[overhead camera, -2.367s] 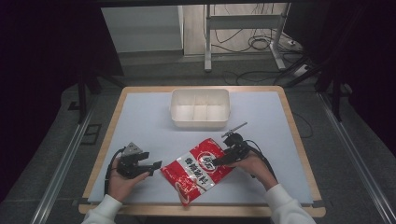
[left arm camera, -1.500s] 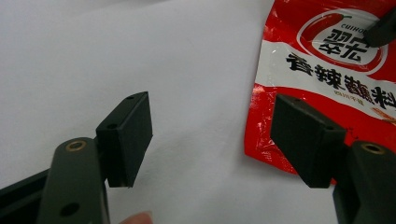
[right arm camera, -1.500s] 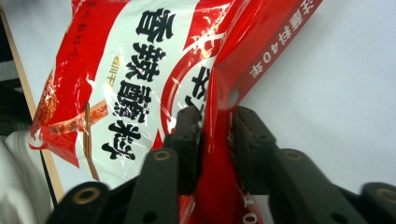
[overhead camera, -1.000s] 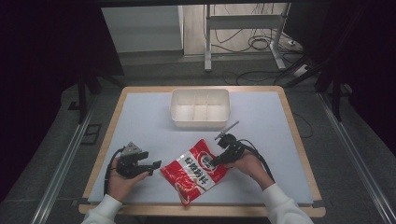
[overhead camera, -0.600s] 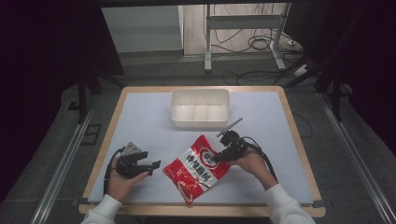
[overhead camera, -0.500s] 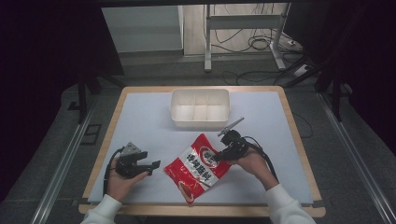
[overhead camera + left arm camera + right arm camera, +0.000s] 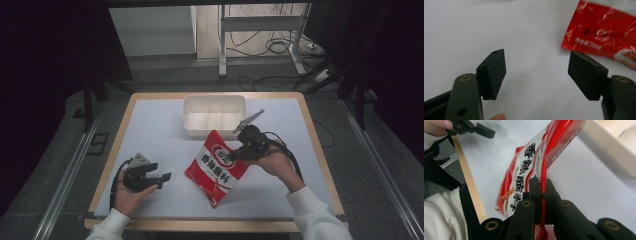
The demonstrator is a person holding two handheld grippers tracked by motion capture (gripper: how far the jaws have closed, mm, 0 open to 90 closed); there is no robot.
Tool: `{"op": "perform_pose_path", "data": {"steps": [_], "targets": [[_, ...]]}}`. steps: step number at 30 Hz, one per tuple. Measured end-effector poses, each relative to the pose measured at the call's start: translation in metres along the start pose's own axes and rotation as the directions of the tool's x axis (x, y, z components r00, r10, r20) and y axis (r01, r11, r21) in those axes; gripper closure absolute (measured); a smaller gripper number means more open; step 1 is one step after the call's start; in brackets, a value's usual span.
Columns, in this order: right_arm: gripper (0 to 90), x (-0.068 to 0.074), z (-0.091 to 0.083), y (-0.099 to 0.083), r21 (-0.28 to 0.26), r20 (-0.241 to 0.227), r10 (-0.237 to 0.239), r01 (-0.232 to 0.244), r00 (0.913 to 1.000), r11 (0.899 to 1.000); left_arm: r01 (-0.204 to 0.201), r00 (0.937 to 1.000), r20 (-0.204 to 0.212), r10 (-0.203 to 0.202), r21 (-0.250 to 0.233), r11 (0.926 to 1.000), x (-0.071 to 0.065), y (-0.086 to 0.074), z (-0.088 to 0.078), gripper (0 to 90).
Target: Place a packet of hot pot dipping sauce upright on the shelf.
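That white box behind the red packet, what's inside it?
The white box shows pale dividers forming compartments that look empty. The red packet, pinched in the right claw, overlaps its near wall, so the near floor is hidden.

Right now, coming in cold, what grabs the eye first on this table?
The glossy red and white snack bag at the table's middle, pinched along one edge by the right gripper and tilted up. Just behind it sits a shallow white divided plastic bin. The left gripper waits open near the front left, holding nothing.
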State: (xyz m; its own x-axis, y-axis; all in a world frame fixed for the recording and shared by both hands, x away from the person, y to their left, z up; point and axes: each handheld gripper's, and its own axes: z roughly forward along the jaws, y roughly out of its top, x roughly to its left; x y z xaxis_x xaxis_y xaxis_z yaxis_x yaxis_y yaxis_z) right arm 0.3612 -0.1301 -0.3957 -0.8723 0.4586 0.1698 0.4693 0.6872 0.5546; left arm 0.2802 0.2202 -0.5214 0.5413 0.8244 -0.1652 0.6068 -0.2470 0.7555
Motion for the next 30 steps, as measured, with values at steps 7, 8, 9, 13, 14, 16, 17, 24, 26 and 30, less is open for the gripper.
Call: {"op": "perform_pose_path", "data": {"steps": [7, 8, 9, 13, 14, 16, 17, 24, 26, 30], "targets": [[87.5, 0.005, -0.02, 0.011, -0.028, 0.04, -0.033, 0.034, 0.9987, 0.999, -0.003, 1.0, 0.002, 0.003, -0.001, 1.0, -0.002, 0.001, 0.0, 30.6], [87.5, 0.006, -0.025, 0.012, -0.037, 0.05, -0.036, 0.038, 0.9981, 0.999, -0.004, 1.0, 0.001, 0.004, -0.001, 1.0, -0.002, 0.001, 0.0, 30.8], [87.5, 0.005, -0.027, 0.012, -0.044, 0.054, -0.038, 0.041, 0.9978, 0.998, -0.004, 1.0, 0.0, 0.004, 0.0, 1.0, -0.002, 0.001, 0.0, 30.9], [87.5, 0.008, -0.035, 0.015, -0.053, 0.08, -0.059, 0.064, 0.995, 0.997, -0.005, 1.0, -0.001, 0.005, 0.002, 1.0, -0.002, 0.0, 0.0, 31.0], [87.6, 0.01, -0.037, 0.016, -0.047, 0.085, -0.066, 0.07, 0.9942, 0.996, -0.004, 1.0, 0.0, 0.004, 0.0, 1.0, -0.001, 0.0, 0.0, 31.0], [87.5, 0.013, -0.039, 0.019, -0.043, 0.1, -0.091, 0.096, 0.9907, 0.994, -0.008, 1.0, 0.001, 0.008, 0.002, 1.0, -0.001, 0.0, 0.0, 31.0], [87.6, 0.013, -0.041, 0.02, -0.045, 0.11, -0.1, 0.105, 0.989, 0.993, -0.009, 1.0, 0.001, 0.009, 0.002, 1.0, -0.001, 0.0, 0.0, 31.0], [87.6, 0.012, -0.054, 0.029, -0.053, 0.138, -0.104, 0.112, 0.985, 0.992, -0.006, 1.0, 0.001, 0.006, 0.004, 1.0, -0.001, 0.0, 0.0, 31.0], [87.6, 0.012, -0.055, 0.03, -0.056, 0.139, -0.107, 0.116, 0.9845, 0.992, -0.01, 1.0, 0.001, 0.01, 0.004, 0.9999, -0.001, 0.0, 0.0, 30.9], [87.6, 0.012, -0.063, 0.036, -0.064, 0.153, -0.11, 0.121, 0.9821, 0.991, -0.006, 1.0, 0.002, 0.006, 0.005, 1.0, -0.001, 0.0, 0.0, 30.9]]}}
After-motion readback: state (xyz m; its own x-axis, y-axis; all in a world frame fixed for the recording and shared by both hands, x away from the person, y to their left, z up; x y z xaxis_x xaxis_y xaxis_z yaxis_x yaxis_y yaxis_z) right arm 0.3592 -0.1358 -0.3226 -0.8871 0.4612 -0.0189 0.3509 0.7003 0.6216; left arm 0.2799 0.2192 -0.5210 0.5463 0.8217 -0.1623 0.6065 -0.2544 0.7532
